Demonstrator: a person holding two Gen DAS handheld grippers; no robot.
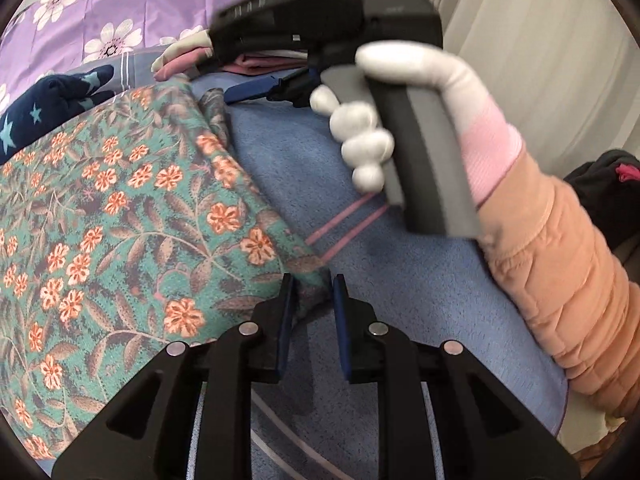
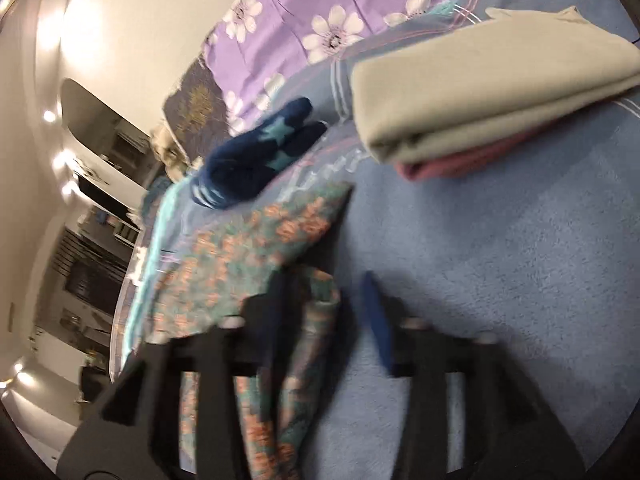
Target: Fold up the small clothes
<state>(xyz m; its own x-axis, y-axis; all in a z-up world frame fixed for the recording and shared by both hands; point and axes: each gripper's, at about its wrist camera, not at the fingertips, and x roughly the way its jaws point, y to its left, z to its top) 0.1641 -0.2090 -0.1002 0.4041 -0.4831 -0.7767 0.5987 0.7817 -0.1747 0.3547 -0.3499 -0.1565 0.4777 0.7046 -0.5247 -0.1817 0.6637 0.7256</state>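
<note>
A teal garment with orange flowers [image 1: 120, 216] lies on the blue blanket [image 1: 400, 280]. My left gripper [image 1: 314, 296] has its blue pads closed on the garment's near corner. My right gripper [image 2: 326, 312] is open, with a fold of the same floral garment [image 2: 256, 264] lying between its fingers; the view is blurred. In the left wrist view the right gripper's blue tips [image 1: 260, 92] are near the garment's far edge, held by a white-gloved hand [image 1: 360, 140].
A stack of folded beige and pink clothes [image 2: 480, 96] sits at the back right. A navy star-patterned garment [image 2: 256, 160] lies beyond the floral one. A purple flowered sheet [image 2: 320, 8] lies behind. A peach sleeve [image 1: 560, 280] crosses the right side.
</note>
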